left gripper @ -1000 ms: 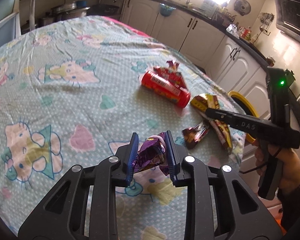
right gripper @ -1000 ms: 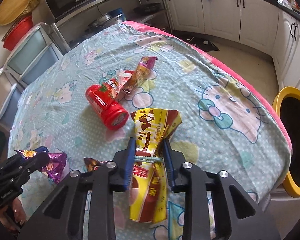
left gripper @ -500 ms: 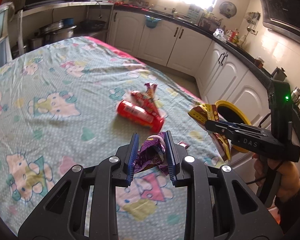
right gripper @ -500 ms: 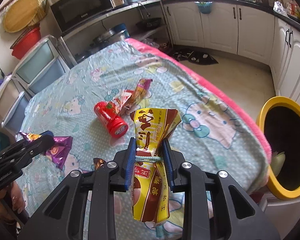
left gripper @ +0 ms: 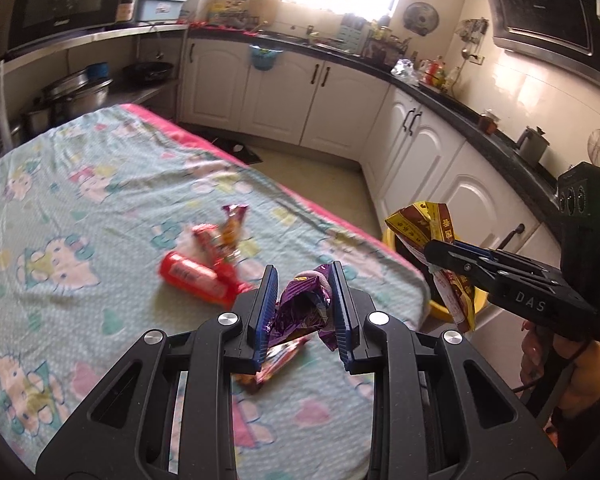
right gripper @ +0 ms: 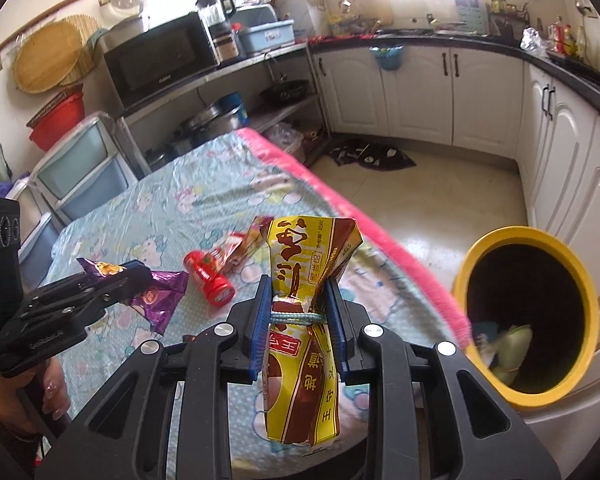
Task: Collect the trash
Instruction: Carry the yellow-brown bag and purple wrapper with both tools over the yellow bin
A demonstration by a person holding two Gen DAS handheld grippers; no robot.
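Observation:
My left gripper [left gripper: 303,304] is shut on a crumpled purple wrapper [left gripper: 302,310] and holds it above the table near its right edge; the wrapper also shows in the right wrist view [right gripper: 160,294]. My right gripper [right gripper: 298,312] is shut on a yellow and brown snack bag [right gripper: 304,280], held above the table edge; the bag also shows in the left wrist view [left gripper: 428,226]. A yellow bin [right gripper: 496,240] stands on the floor to the right with some trash inside. On the table lie a red can [left gripper: 198,278], red and orange wrappers [left gripper: 228,228] and a dark wrapper [left gripper: 276,360].
The table has a light blue cartoon cloth [left gripper: 80,216] with a pink edge [right gripper: 340,208]. White cabinets [right gripper: 560,132] run along the back and right. A shelf with a microwave [right gripper: 160,60] and plastic drawers [right gripper: 80,172] stand behind the table.
Both grippers have risen and moved right toward the table edge and the bin, each still holding its wrapper. The bin is now larger in the right wrist view.

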